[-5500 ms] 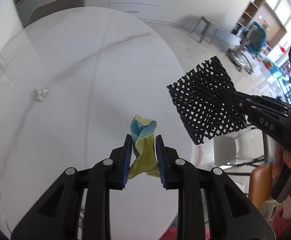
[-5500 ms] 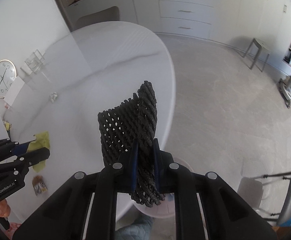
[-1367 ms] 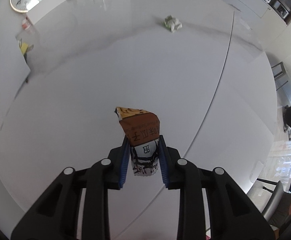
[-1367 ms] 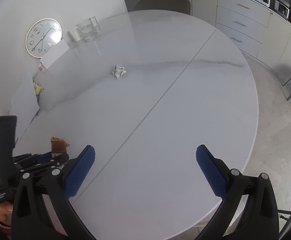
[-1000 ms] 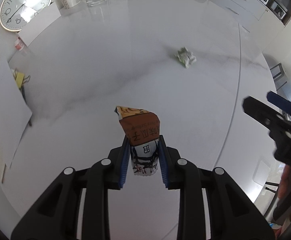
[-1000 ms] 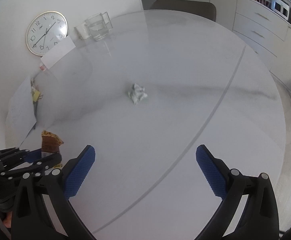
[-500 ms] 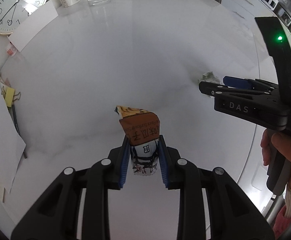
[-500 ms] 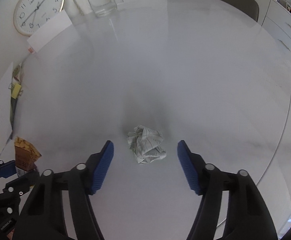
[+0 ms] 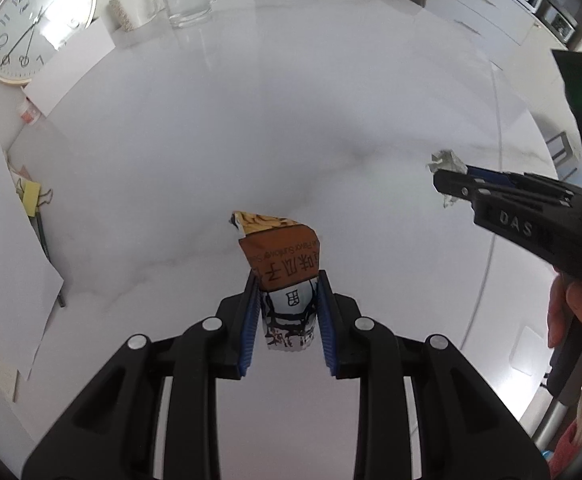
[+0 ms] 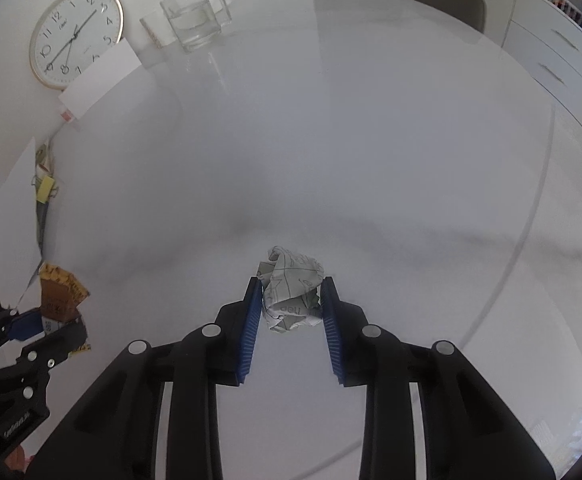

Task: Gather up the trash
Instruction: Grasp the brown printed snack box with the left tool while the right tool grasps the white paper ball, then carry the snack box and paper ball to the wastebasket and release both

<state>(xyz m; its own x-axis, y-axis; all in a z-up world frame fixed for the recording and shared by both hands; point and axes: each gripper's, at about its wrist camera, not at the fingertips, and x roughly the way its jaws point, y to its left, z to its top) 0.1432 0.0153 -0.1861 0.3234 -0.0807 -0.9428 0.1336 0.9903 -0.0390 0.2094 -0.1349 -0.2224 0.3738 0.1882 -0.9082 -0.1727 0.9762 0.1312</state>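
Observation:
My left gripper is shut on a brown and white snack wrapper and holds it above the white marble table. It also shows in the right wrist view. My right gripper has closed on a crumpled paper ball that rests on the table; both blue pads touch its sides. In the left wrist view the paper ball shows at the right gripper's tip.
At the table's far left stand a wall clock, a glass jug, a mug and a white card. Paper sheets and a yellow binder clip lie at the left edge.
My right gripper has moved forward over the paper ball and closed its jaws from wide open onto it. The left gripper still holds the wrapper.

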